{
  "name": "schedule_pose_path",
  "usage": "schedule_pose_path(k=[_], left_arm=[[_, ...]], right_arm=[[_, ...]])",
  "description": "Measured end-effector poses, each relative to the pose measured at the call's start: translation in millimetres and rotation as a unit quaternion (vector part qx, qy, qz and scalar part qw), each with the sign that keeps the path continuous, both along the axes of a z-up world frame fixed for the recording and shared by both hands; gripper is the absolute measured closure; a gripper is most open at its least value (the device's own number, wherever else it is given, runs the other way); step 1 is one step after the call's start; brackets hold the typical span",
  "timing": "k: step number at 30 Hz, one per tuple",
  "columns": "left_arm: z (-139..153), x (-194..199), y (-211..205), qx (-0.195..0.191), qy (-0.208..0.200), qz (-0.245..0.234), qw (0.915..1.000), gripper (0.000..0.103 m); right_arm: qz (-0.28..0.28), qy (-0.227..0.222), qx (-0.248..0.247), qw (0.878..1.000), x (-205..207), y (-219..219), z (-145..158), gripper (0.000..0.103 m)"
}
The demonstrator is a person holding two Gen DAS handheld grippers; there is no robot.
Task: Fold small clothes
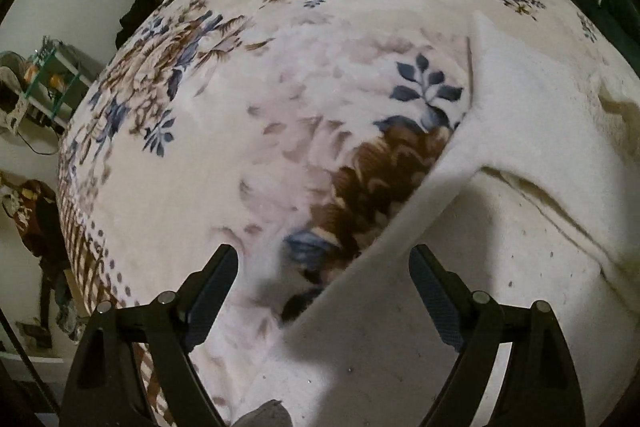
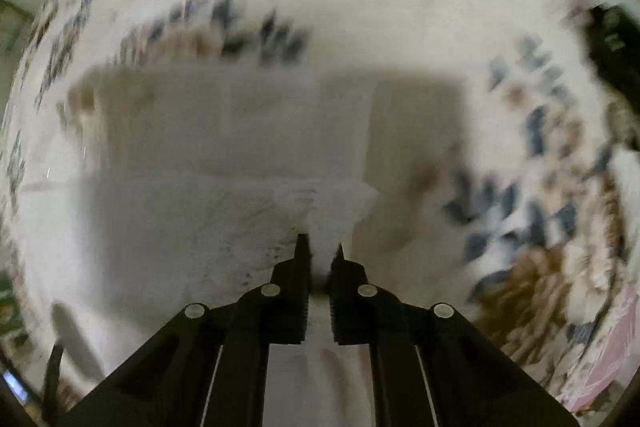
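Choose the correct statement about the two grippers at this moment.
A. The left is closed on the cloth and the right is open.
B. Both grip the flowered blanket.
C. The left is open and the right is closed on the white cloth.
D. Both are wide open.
C. The left gripper has its fingers spread wide over the edge of the white cloth, while the right gripper pinches that cloth between nearly closed fingers.

My room is dim. My right view is very blurry, with a big dark shadow. Edges bend round.

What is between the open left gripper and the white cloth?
Nothing visible. The left gripper is open right over the white cloth's edge on the floral blanket. The right gripper already pinches the cloth.
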State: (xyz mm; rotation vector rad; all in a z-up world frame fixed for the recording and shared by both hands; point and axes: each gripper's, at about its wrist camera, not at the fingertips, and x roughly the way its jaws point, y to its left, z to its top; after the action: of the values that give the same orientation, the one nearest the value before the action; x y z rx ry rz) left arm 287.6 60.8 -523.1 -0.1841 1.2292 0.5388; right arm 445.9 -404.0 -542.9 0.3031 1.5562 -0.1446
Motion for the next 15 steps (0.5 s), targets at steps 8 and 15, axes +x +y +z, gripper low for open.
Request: schedule_pose_path(k=[8,15], left_arm=[[23.8,-15.4,-30.8,0.021,-0.016,-0.047,0.9985,0.016],[29.1,-56.5,-82.2,0.013,0.022,-0.026,0.9993,0.015]], right_arm=[[-0.113,-0.045,0.125,0.985,3.0,-96.4,45.4,0.053],[-0.12,0.014,0.285,0.951,65.1,-114.5,-66.5,0.058]])
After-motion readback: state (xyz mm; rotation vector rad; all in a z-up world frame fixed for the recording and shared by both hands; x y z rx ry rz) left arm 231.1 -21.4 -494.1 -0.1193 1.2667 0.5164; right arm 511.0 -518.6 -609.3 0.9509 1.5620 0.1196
